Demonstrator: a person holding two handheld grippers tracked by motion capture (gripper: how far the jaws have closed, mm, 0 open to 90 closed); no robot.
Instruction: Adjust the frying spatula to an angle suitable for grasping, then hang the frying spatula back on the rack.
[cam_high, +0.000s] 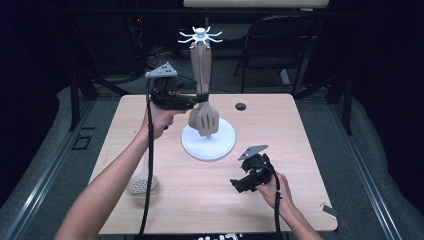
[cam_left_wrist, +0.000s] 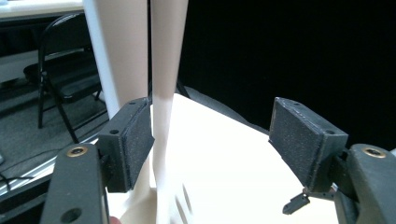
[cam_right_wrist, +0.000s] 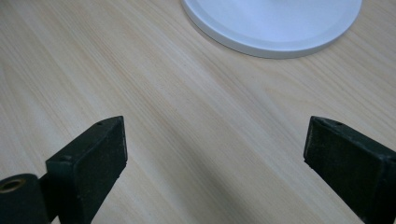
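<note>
Now the left gripper (cam_high: 199, 98) has its jaws released around the hanging slotted spatula (cam_high: 204, 118), the right gripper (cam_high: 239, 183) gapes idle, and withdrawing carelessly could knock the spatula off the rack (cam_high: 201, 35).

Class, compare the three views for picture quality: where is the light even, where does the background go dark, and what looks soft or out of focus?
High view: table evenly lit, surroundings near black, white rack base bright. Left gripper view: beige spatula handle soft and pale, right half black behind the left gripper. Right gripper view: wood grain crisp, soft shadow between the right gripper jaws.
</note>
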